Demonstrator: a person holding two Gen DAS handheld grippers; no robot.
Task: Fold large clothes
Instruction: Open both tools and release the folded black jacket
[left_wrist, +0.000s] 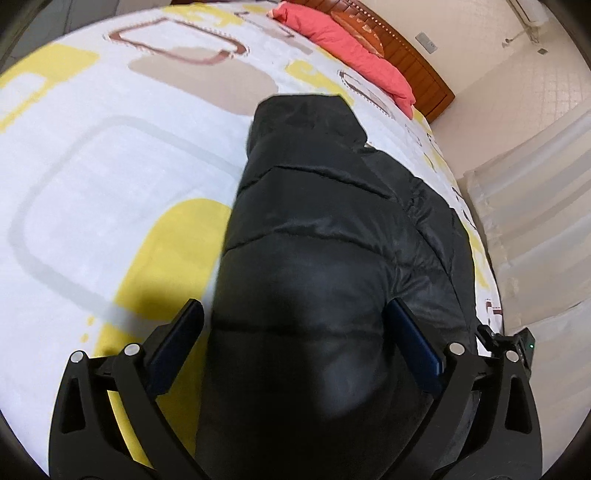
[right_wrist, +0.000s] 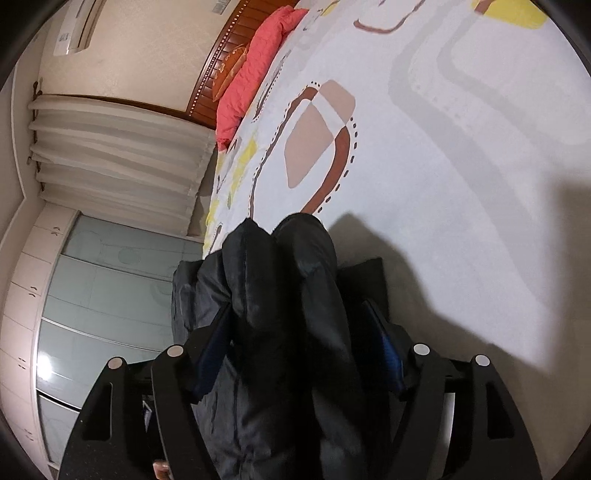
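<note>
the black puffer jacket (left_wrist: 332, 206) lies on the patterned bed (left_wrist: 110, 177), well apart from the red pillow (left_wrist: 354, 48) at the headboard. the left claw (left_wrist: 295, 336) is clamped on a thick fold of it; the right claw (right_wrist: 299, 325) grips bunched padding too.
</note>
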